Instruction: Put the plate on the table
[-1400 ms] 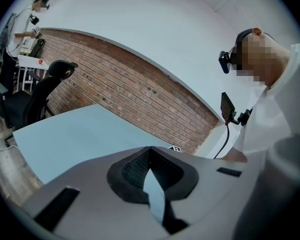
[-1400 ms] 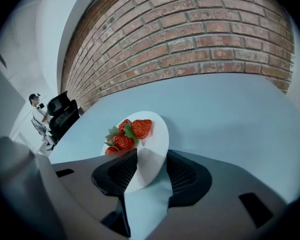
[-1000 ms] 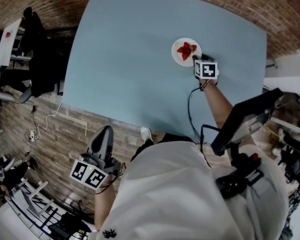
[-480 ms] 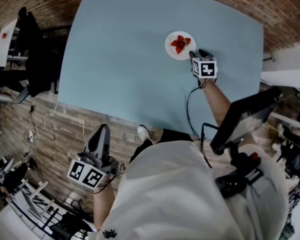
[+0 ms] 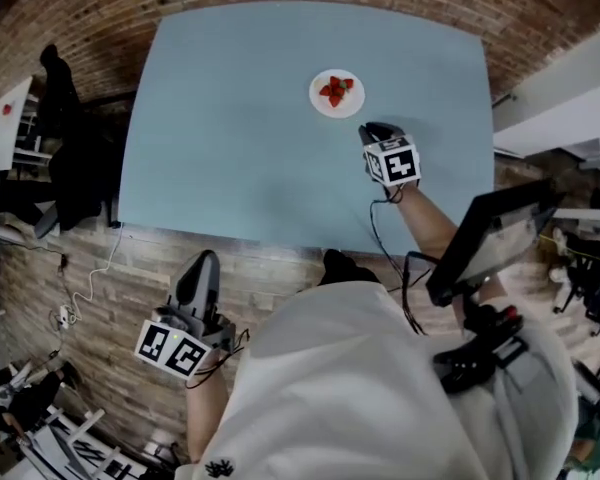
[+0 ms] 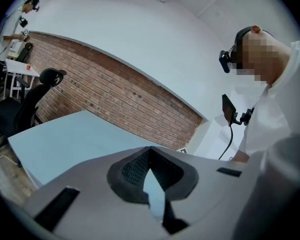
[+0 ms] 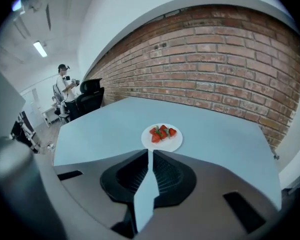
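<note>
A small white plate with red strawberries lies flat on the light blue table, toward its far right. In the right gripper view the plate rests just beyond the jaw tips. My right gripper hovers apart from the plate, on its near side. Its jaws are closing, down to a narrow slit, and nothing is between them. My left gripper hangs off the table's near edge over the floor. Its jaws meet at the tips and hold nothing.
A brick wall runs along the table's far side. Black office chairs stand left of the table, with a person beyond them. A dark screen on a mount juts out beside my right arm.
The right gripper has drawn back from the plate toward me, leaving the plate alone on the table. The left gripper has stayed where it was.
</note>
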A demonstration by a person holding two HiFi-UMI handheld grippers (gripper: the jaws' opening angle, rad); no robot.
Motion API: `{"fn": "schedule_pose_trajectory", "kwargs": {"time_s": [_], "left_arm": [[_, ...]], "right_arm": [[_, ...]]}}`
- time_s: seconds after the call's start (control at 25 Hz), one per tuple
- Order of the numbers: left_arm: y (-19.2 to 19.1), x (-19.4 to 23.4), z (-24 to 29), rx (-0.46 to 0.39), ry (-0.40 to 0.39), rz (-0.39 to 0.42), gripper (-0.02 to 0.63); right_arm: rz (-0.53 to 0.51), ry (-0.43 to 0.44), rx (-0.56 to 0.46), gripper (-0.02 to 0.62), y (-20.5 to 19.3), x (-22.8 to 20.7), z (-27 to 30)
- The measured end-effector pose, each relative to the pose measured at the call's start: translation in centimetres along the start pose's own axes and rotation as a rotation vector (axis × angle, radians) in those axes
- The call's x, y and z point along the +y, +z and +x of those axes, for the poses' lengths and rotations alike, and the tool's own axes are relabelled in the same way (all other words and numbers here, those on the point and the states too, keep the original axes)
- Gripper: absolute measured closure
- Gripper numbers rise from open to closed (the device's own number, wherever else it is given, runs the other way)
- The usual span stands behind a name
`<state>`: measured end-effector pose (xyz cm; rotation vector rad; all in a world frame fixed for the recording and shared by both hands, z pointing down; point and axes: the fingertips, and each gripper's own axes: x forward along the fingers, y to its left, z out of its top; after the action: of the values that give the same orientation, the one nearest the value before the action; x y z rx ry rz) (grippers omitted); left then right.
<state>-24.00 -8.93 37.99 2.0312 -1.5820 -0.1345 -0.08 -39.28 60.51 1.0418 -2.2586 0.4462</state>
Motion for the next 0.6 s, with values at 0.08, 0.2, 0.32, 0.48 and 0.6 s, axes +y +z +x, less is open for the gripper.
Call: {"fn": "schedule_pose_trajectory", "kwargs": {"time_s": [0.08,0.2,0.32,0.48,0.6], "left_arm": [[0.1,-0.2,-2.4,-0.025,-0.021,-0.002,0.604],[-0.8,-0.5,-6.3,-0.048,-0.04,0.009,0.604],[-2.7,-0.4,-10.5,-0.042,-0.06,-0.009,0.604],[-6.0,-0.5,-15.4,-0.03,-0.095,-0.017,0.604],[-8.5,-1.3,-17.8,-0.004,-0.127,-0.015,0.604]], "right_arm": [[-0.04,0.019,-0.006,0.588,-0.6,2.9,-2.8],[-0.086,0.059,-0.01,0.588,-2.2,7.6,-7.2],[-0.079,0.115,-0.023,0.588,-4.0,13.3,-11.9],[-0.095,0.191,-0.056,0.588,-5.9,20.9,-18.4],[-0.098,0.238,-0.077,0.588,-7.5,25.3,-22.9]]}}
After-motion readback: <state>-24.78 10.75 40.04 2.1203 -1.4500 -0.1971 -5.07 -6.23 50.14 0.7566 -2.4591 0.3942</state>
